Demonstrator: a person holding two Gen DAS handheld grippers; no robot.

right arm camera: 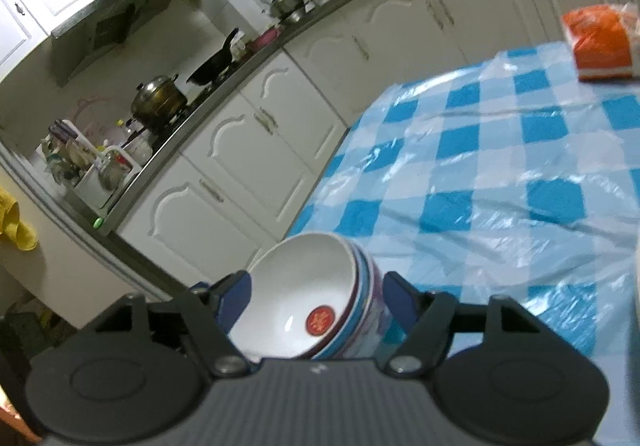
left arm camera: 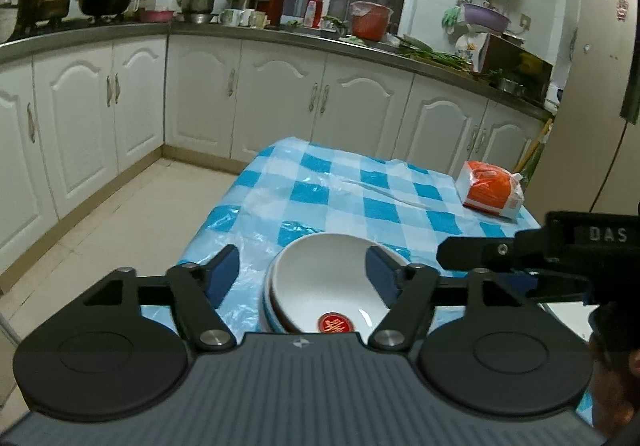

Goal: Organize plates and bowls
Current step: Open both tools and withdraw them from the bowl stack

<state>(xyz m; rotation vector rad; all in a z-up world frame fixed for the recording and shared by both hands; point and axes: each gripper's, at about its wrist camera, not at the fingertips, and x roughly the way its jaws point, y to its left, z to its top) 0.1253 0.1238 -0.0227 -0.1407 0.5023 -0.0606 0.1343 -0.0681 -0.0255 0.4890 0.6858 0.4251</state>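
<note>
A stack of white bowls [left arm camera: 324, 286] with a red emblem inside the top one stands on the blue-and-white checked table [left arm camera: 360, 190] near its left edge. My left gripper [left arm camera: 302, 276] is open, its blue pads on either side of the stack, above it. In the right wrist view the same stack of bowls [right arm camera: 308, 306] sits between the open fingers of my right gripper [right arm camera: 316, 298], with blue and purple rims showing. The right gripper's black body [left arm camera: 560, 246] shows at the right of the left wrist view.
An orange-and-white packet [left arm camera: 490, 188] lies at the table's far right corner, also in the right wrist view [right arm camera: 600, 42]. White kitchen cabinets [left arm camera: 280, 98] and a cluttered counter run behind. Tiled floor [left arm camera: 120, 222] lies left of the table.
</note>
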